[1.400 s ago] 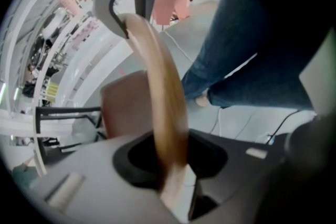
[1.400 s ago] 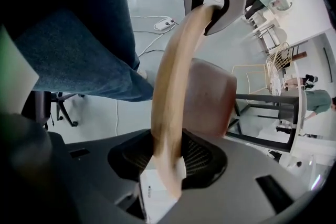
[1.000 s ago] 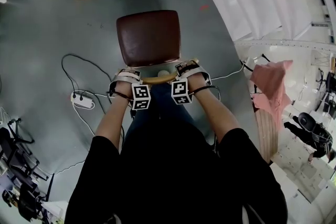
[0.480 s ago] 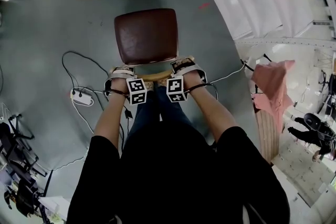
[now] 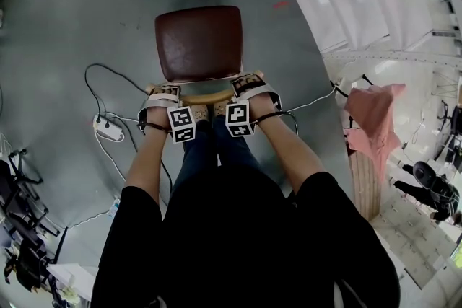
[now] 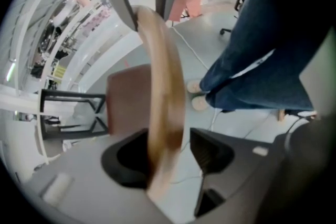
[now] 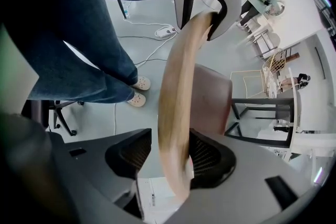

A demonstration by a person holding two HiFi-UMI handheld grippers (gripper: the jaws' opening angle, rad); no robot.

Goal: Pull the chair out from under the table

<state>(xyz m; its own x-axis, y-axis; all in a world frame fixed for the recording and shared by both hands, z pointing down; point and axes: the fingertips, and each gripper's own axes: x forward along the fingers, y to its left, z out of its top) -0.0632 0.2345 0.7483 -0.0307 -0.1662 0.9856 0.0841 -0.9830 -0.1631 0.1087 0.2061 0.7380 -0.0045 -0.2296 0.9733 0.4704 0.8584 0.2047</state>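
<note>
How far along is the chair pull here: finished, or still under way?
Looks done: the chair stands on open floor, with nothing over its seat. In hand: its wooden back rail sits between the jaws of the left hand-held gripper and the right hand-held gripper. Both have just been opening, with a gap beside the rail. Left: lifting both grippers clear.
</note>
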